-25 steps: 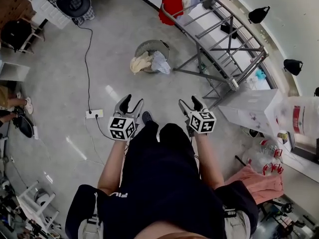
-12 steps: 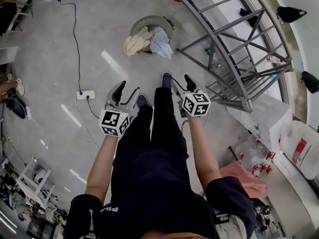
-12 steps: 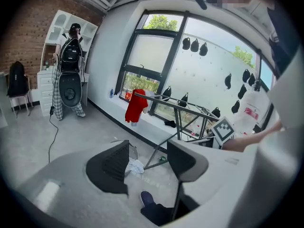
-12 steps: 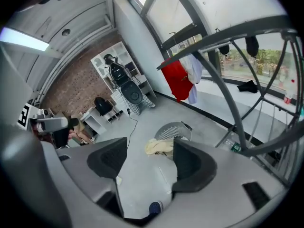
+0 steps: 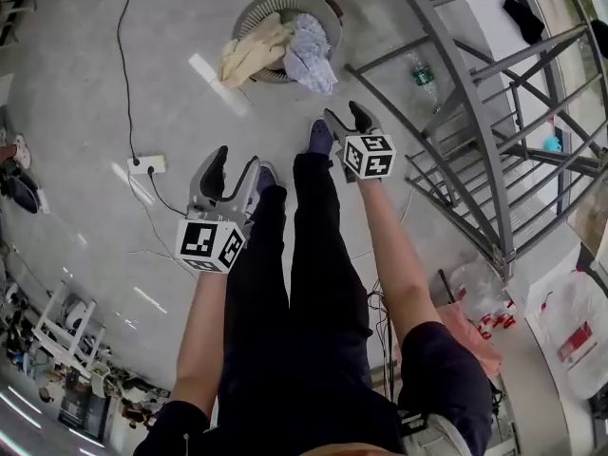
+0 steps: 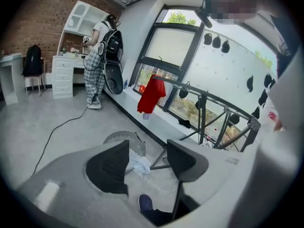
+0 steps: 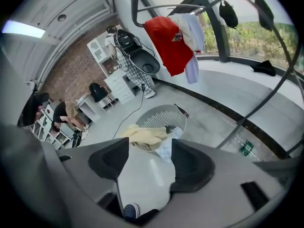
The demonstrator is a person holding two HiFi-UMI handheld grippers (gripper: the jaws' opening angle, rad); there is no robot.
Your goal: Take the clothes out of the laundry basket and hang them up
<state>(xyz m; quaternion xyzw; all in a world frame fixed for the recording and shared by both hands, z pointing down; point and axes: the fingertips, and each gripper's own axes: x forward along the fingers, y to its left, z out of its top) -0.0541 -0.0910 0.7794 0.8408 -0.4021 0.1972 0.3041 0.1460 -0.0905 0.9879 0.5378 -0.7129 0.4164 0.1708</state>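
Note:
A round grey laundry basket [image 5: 326,9] stands on the floor ahead, holding a yellow cloth [image 5: 249,53] and a pale blue-white cloth [image 5: 309,50]. My left gripper [image 5: 233,171] is open and empty, well short of the basket. My right gripper [image 5: 347,120] is nearer, just short of the basket's near right side; its jaws have just been closing a little but stand open with nothing between them. A grey metal drying rack [image 5: 456,112] rises at the right. A red garment [image 7: 168,44] and a pale garment [image 7: 192,37] hang on its top rail. The right gripper view shows the basket [image 7: 164,118] beyond the open jaws.
A power strip [image 5: 145,164] with a black cable lies on the floor at the left. A water bottle [image 5: 421,72] lies under the rack. Plastic bags and a pink cloth [image 5: 465,335] sit at lower right. A person [image 6: 97,63] stands by a white dresser far off.
Both grippers have come down and forward toward the basket, the right one further. The basket now looks closer and larger in the head view.

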